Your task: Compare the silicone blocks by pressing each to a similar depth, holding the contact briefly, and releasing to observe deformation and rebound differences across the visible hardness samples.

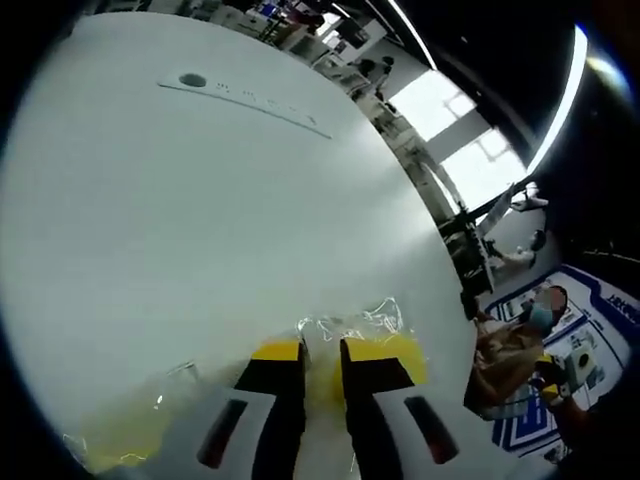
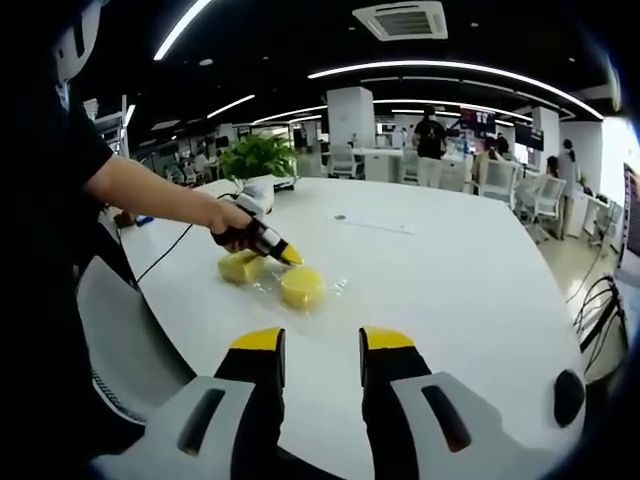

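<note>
A round yellow silicone block [image 2: 302, 287] in clear wrap lies on the white table [image 2: 450, 260], with a squarer yellow block [image 2: 240, 267] just left of it. A person's hand holds my left gripper [image 2: 290, 257], whose yellow tips press down on the round block's near-left edge. In the left gripper view the left gripper [image 1: 322, 348] has its jaws close together, tips on the wrapped yellow block [image 1: 405, 358]. The second block [image 1: 120, 440] lies at the lower left. My right gripper [image 2: 322, 345] hovers open, short of the blocks, with nothing between its jaws.
A potted plant [image 2: 258, 155] stands at the table's far left end. A grey chair [image 2: 120, 330] is beside the near-left table edge. A small dark disc [image 1: 192, 80] and a strip lie farther out on the table. People and desks fill the background.
</note>
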The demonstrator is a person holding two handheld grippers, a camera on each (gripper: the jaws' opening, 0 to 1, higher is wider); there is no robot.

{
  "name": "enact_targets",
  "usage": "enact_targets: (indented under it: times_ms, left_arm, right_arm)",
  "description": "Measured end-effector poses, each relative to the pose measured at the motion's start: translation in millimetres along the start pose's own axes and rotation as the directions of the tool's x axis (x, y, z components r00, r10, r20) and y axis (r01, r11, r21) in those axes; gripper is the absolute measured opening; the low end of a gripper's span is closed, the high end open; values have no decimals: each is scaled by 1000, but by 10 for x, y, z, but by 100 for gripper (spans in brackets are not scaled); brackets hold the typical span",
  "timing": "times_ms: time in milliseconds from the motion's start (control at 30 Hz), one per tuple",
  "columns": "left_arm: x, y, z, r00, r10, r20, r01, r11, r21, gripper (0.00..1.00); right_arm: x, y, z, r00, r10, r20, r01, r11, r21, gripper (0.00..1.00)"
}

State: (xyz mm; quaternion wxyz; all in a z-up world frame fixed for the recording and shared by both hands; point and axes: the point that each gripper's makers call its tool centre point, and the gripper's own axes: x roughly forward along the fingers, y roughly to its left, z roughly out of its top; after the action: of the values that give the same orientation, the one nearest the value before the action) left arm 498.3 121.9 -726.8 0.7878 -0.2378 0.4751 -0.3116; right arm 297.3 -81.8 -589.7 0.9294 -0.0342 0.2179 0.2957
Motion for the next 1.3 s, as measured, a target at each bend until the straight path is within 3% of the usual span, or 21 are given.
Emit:
enact_targets:
  times_ms: [167,233,400,633,833,1000,1300]
  left_arm:
    - [12,-2,6,1000,9,3,-9,1000,0,10]
    - [13,-17,20,1000,4,8,-4,1000,-2,1]
    - [14,-12,23,1000,4,12,-4,1000,18,0]
    - [-28,-101,37,1000,-8,30,3,987,161,0]
    - [-120,-318,82,995,-74,71,54,966,253,0]
    - [-227,-606,77,984,-147,104,100,927,361,0]
    - [-343,-887,-152,974,-215,75,144,837,527,0]
  right_arm:
    - [-2,-8,-1,1000,-2,2,2,1000,-3,24]
    - [1,-5,-10,1000,-1,-2,1,1000,-1,24]
    - [-2,2,-9,1000,-1,0,1,1000,-1,23]
    - [-4,-10,-14,1000,-5,2,5,1000,0,23]
    - [-1,-15,-20,1000,-4,-2,4,1000,-4,23]
    - [10,-14,4,1000,-2,3,2,1000,-11,23]
    - [36,17,51,1000,13,0,-13,999,-34,24]
